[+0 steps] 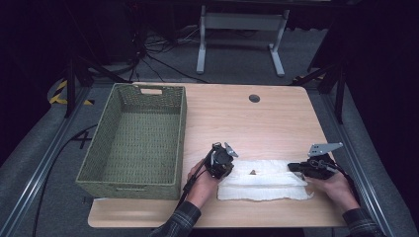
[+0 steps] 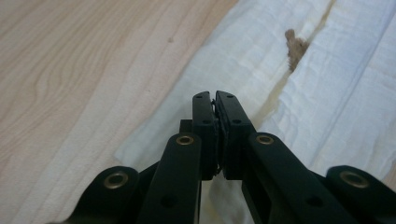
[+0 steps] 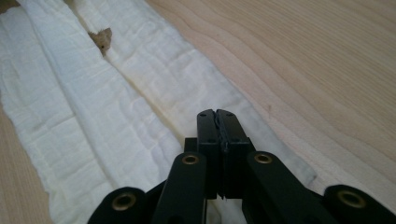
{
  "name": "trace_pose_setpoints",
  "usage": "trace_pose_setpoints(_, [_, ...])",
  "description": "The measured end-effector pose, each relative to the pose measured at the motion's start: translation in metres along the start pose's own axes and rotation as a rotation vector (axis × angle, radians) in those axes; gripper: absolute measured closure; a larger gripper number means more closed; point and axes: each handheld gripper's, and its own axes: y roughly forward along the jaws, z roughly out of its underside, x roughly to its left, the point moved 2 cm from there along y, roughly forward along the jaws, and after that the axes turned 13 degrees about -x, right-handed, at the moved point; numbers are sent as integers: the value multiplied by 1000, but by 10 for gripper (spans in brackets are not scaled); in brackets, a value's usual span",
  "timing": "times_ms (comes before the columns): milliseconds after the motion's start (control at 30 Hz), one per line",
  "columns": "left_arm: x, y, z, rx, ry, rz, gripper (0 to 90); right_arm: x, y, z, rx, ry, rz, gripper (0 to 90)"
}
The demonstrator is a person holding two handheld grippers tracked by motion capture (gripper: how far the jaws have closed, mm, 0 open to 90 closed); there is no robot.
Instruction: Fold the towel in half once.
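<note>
A white folded cloth (image 1: 267, 183) lies flat near the table's front edge, with a small brown spot (image 1: 253, 172) at its middle fold. My left gripper (image 1: 231, 172) rests at the cloth's left end, my right gripper (image 1: 291, 167) at its right end. In the left gripper view the black jaws (image 2: 215, 95) are pressed together over the cloth (image 2: 327, 93), with the spot (image 2: 295, 44) ahead. The right gripper view shows the same: shut jaws (image 3: 216, 113) above the cloth's (image 3: 70, 93) edge, the spot (image 3: 102, 37) farther off. Nothing shows between either pair of jaws.
A green woven basket (image 1: 183, 128) stands empty on the left half of the wooden table (image 1: 247, 118), close to my left hand. A round cable hole (image 1: 254, 98) sits near the far edge. Beyond the table stands a white desk frame (image 1: 242, 29) on dark floor.
</note>
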Motion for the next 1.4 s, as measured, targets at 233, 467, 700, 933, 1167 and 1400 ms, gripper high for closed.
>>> trace_pose_setpoints(233, [-7, -4, 5, -1, -9, 34, 869, 9, -2, 3, 11, -11, -48, 891])
trace_pose_setpoints(467, [-17, -17, 12, 3, 1, 65, 866, 20, -13, 6, -1, -19, -65, 889])
trace_pose_setpoints(700, [-34, -28, 24, -7, -1, 89, 861, 30, -27, 14, -15, -8, -61, 887])
trace_pose_setpoints(933, [-43, -33, 37, 13, 6, 93, 852, 41, -41, 30, -7, 3, -59, 886])
trace_pose_setpoints(1167, [-48, -33, 46, 43, -7, 111, 859, 52, -43, 45, 60, -1, -65, 892])
trace_pose_setpoints(1400, [-45, -39, 44, 6, -1, 108, 851, 58, -48, 43, 47, -20, -71, 879])
